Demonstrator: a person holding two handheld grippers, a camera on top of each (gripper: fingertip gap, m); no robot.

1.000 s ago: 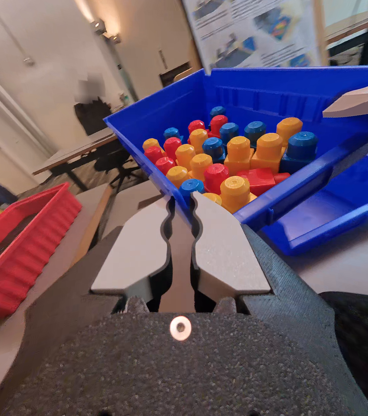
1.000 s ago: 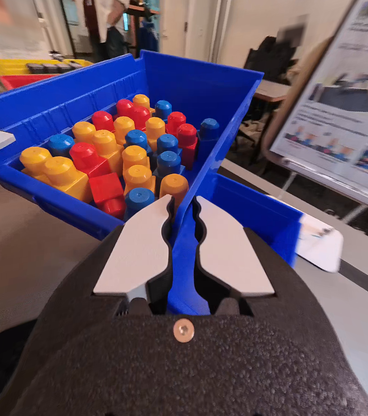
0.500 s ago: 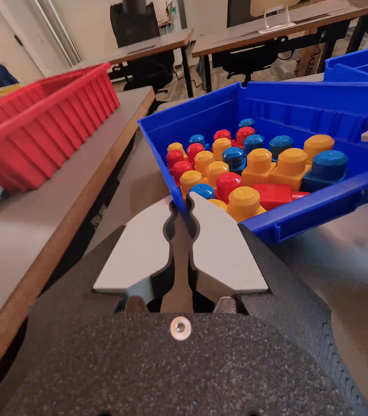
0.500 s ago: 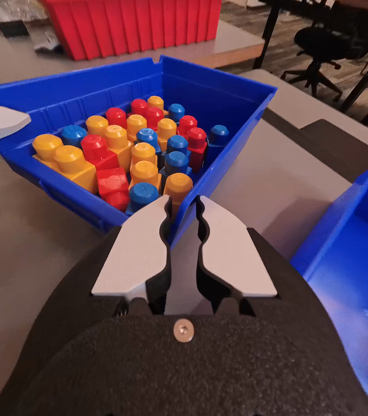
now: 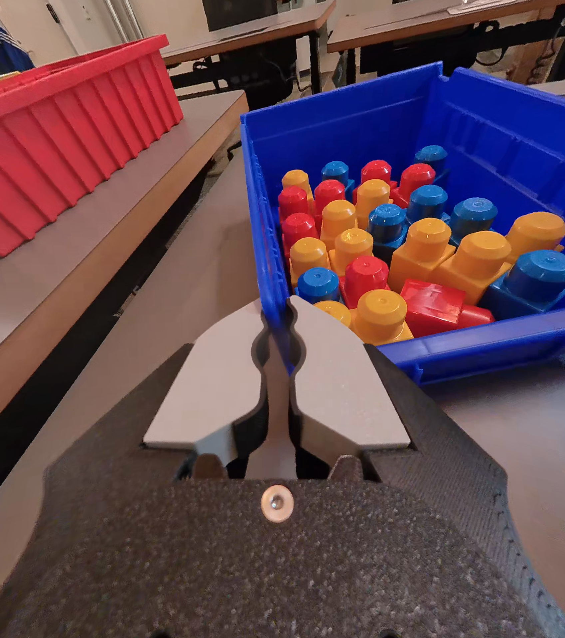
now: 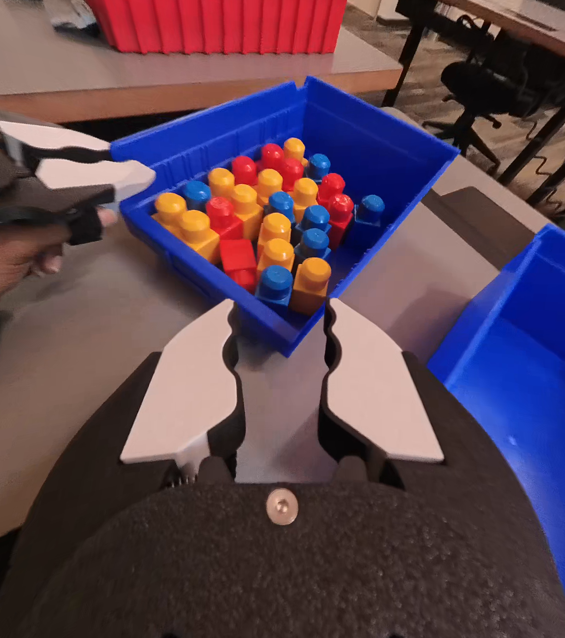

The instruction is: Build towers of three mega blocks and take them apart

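Observation:
A blue bin (image 5: 481,138) full of red, yellow and blue mega blocks (image 5: 422,241) sits on the grey table. My left gripper (image 5: 276,305) is shut on the bin's left wall near its front corner. In the right wrist view, the left gripper (image 6: 129,165) is held by a hand at the bin's (image 6: 360,138) far left corner. My right gripper (image 6: 279,303) is open and empty, its fingers on either side of the bin's near corner without touching it. Most blocks (image 6: 274,228) stand upright. One red block (image 6: 237,255) lies on its side.
A second blue bin (image 6: 533,362) stands open at the right. A red ribbed tote (image 5: 49,138) sits on the neighbouring table, across a dark gap (image 5: 77,338). An office chair (image 6: 474,86) and desks stand behind. My right fingertips sit around 20 cm from my left ones. My left gripper's tips are some 35 cm from the red ribbed tote (image 5: 49,138).
The bin has come down from a tilt above the second bin onto the table. My right gripper has opened, let go of the wall and drawn back. The left still grips.

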